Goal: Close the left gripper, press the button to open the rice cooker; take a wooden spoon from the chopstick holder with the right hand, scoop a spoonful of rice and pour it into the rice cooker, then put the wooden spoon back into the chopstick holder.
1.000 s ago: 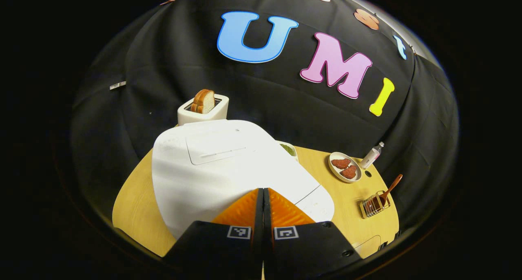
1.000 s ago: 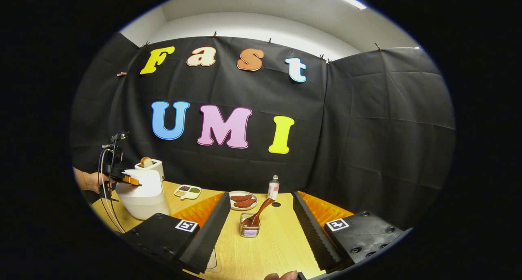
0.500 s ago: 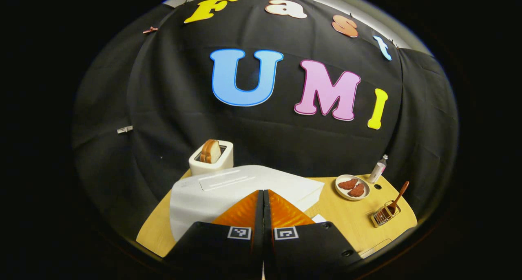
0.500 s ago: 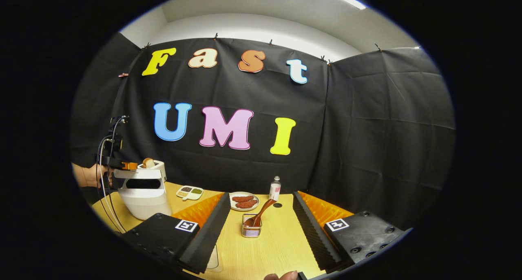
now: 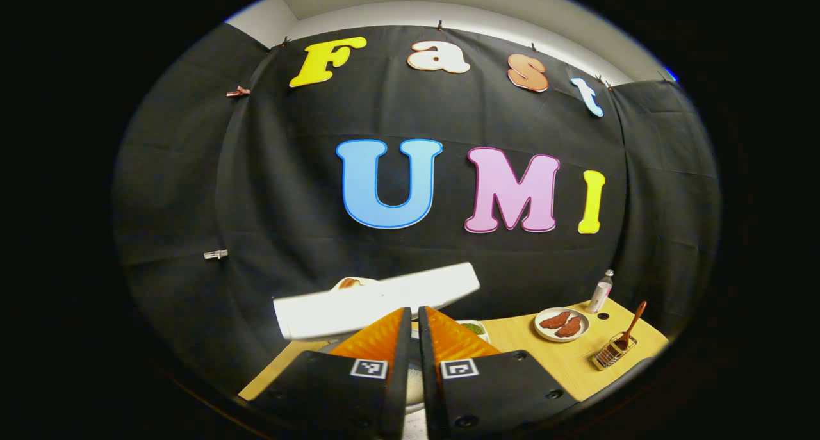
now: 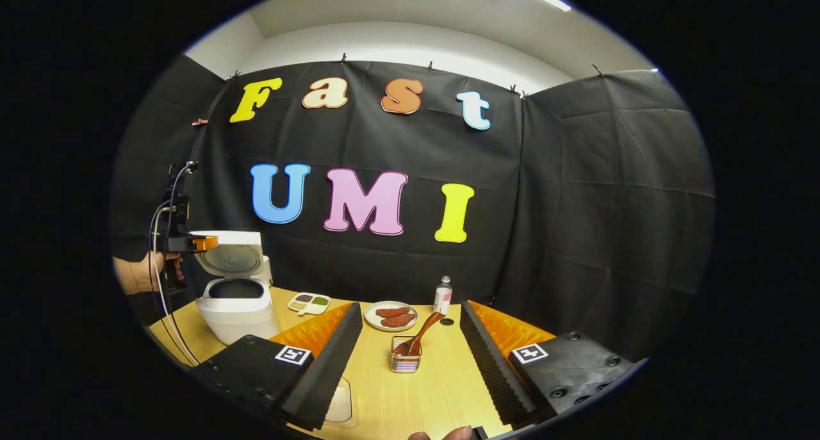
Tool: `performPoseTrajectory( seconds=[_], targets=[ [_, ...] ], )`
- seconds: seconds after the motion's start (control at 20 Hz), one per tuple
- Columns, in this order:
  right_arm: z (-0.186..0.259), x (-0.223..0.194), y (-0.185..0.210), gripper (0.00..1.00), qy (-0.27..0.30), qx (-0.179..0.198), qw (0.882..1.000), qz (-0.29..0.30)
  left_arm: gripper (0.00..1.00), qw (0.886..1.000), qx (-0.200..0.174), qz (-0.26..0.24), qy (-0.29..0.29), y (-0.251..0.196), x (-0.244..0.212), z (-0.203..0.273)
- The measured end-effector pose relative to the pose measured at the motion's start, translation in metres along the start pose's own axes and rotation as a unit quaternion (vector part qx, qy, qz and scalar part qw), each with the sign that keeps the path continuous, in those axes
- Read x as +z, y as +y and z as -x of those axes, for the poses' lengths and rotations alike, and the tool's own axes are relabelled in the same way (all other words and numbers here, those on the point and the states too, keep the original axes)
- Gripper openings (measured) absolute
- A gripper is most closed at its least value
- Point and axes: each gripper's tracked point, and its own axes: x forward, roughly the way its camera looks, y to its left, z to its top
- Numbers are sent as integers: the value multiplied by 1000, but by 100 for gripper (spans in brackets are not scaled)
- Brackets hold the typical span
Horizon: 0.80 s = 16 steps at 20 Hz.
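Note:
The white rice cooker [image 6: 237,312] stands at the table's left with its lid [image 6: 230,257] swung upright and the dark pot open. My left gripper [image 6: 205,242], held by a hand [image 6: 138,275], hovers level with the lid's top edge. In the left gripper view the raised lid [image 5: 378,299] lies just beyond my left gripper [image 5: 414,313], whose fingers are shut with only a thin slit between them. The wooden spoon [image 6: 423,334] leans in the wire chopstick holder [image 6: 405,362], straight ahead of my right gripper [image 6: 409,305], which is wide open and holds nothing.
Behind the holder sit a plate of meat pieces [image 6: 391,315] and a small bottle [image 6: 442,294]. A divided dish of grains [image 6: 307,302] lies right of the cooker. Toast [image 5: 349,282] peeks over the lid. The wooden table [image 5: 532,357] has bare surface between cooker and holder.
The cooker's lid has sprung from closed to upright. My left gripper has lifted and tilted up, away from the cooker's front. The right gripper has edged slightly toward the holder.

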Motion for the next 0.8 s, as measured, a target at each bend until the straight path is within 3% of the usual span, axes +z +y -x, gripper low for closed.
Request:
performPoseTrajectory(
  seconds=[0.05,0.1,0.2,0.25,0.3,0.5,0.8],
  targets=[
    [0,-1,1,98,2,4,1000,-3,37,1000,-1,5,-2,-2,3,5],
    [-1,-1,3,98,3,8,1000,-6,38,1000,-3,13,-2,-5,3,11],
    [-2,-5,5,98,8,15,1000,-10,67,1000,0,28,-4,-8,3,27],
    [-3,-8,5,98,12,17,1000,-12,86,999,3,35,-8,-8,6,39],
    [-5,-11,3,98,14,16,1000,-13,91,999,4,45,-11,-12,7,45],
    [-20,-20,2,98,14,28,999,-31,93,996,8,86,-18,-29,6,87],
    [-77,-58,-13,98,35,42,996,-63,93,996,19,90,-12,-56,-8,151]
  ],
)
